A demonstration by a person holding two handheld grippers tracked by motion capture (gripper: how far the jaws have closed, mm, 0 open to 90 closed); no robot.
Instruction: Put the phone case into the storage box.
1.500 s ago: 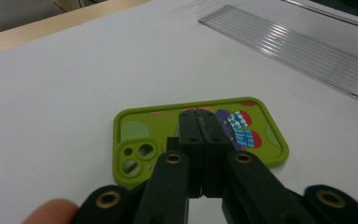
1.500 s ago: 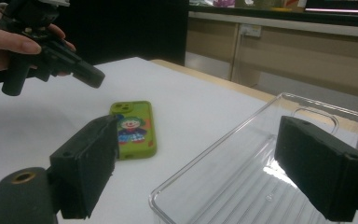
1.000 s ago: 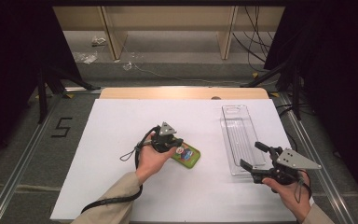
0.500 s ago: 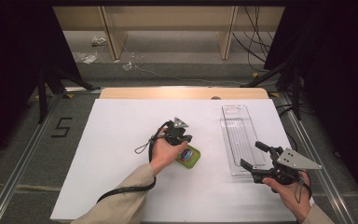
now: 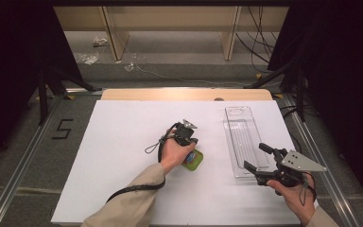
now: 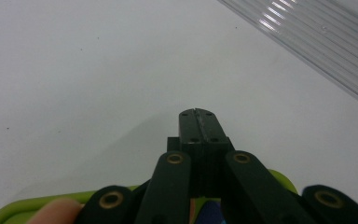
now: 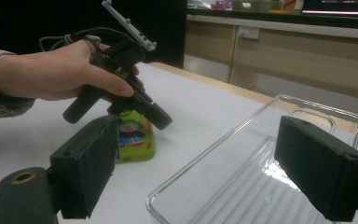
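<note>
Lying flat on table (image 5: 123, 142): green clown-print case (image 7: 134, 135), rounded corners; left claw (image 6: 198, 122) closed above it; right claw (image 7: 214, 163) open.

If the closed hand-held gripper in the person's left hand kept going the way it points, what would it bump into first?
Probably the white tabletop: the left hand-held gripper, jaws shut, tilts downward just past the green clown toy. If it skimmed the surface, the clear plastic tray looks next, though depth is unclear.
</note>
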